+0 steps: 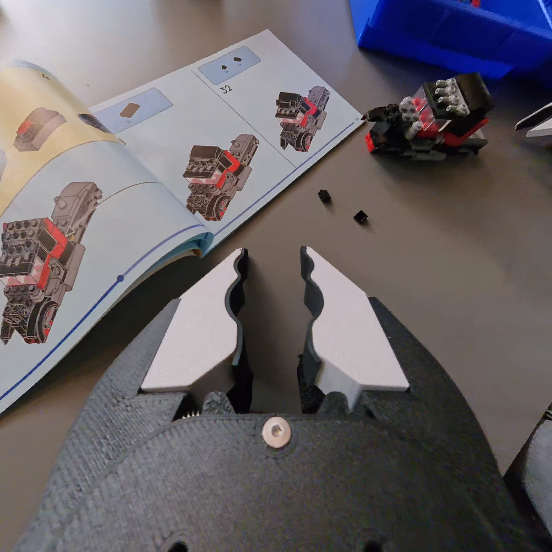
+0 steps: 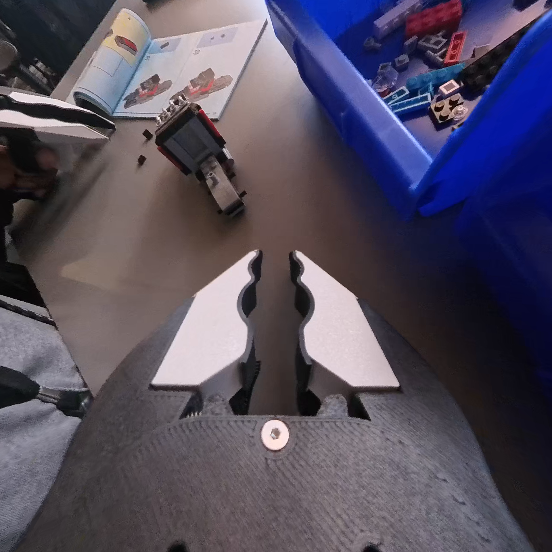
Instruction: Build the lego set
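Two black bits (image 1: 343,206) are laid out between booklet (image 1: 179,143) and model (image 1: 430,122). Both the left gripper (image 1: 273,254) and the right gripper (image 2: 275,257) are held parted, empty. Next, one bit probably needs pinching.

Blue bin (image 1: 466,33) cropped by frame edge

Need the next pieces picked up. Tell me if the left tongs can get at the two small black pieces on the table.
Probably yes. The left tongs are open and empty, and the two small black pieces lie loose on bare table just ahead, apart from the booklet and the model.
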Demonstrator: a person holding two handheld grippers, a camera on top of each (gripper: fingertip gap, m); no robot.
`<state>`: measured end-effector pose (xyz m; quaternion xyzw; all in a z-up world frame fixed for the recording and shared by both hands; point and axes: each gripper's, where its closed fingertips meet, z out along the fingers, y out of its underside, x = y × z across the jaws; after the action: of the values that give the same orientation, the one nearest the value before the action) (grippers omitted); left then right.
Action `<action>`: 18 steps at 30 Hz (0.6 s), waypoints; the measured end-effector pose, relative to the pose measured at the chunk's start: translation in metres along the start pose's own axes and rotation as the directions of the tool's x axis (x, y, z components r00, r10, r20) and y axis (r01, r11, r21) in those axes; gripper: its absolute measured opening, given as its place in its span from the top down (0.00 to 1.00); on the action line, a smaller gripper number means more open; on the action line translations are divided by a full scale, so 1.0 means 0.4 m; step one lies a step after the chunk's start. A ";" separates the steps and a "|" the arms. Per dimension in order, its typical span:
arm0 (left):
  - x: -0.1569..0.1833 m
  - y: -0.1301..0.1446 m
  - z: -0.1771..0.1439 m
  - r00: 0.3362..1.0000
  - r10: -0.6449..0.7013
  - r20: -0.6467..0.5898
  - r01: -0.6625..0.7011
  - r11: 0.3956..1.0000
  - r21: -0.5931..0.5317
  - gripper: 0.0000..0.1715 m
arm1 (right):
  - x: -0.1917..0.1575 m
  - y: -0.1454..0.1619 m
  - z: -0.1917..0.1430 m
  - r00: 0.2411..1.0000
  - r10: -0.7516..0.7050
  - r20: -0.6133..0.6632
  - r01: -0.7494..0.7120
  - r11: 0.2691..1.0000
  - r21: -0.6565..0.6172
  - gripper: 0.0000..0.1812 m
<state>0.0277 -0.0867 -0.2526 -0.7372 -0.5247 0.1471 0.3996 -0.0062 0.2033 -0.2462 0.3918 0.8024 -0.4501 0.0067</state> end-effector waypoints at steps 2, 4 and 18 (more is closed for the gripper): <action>0.000 0.001 0.001 1.000 0.014 0.013 -0.014 1.000 -0.003 0.79 | -0.001 -0.003 -0.003 1.000 0.014 0.019 -0.014 1.000 0.010 0.88; 0.000 0.002 0.003 0.999 0.032 0.029 -0.032 0.999 -0.008 0.79 | -0.004 -0.006 -0.007 0.999 0.028 0.044 -0.029 0.999 0.021 0.86; -0.003 0.009 0.012 0.962 0.197 0.187 -0.190 0.980 -0.058 0.77 | 0.000 -0.076 -0.109 0.985 0.070 0.155 -0.119 0.936 0.332 0.83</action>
<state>0.0265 -0.0860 -0.2586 -0.7750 -0.4891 0.2453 0.3161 -0.0108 0.2263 -0.1984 0.3926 0.6904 -0.6073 0.0173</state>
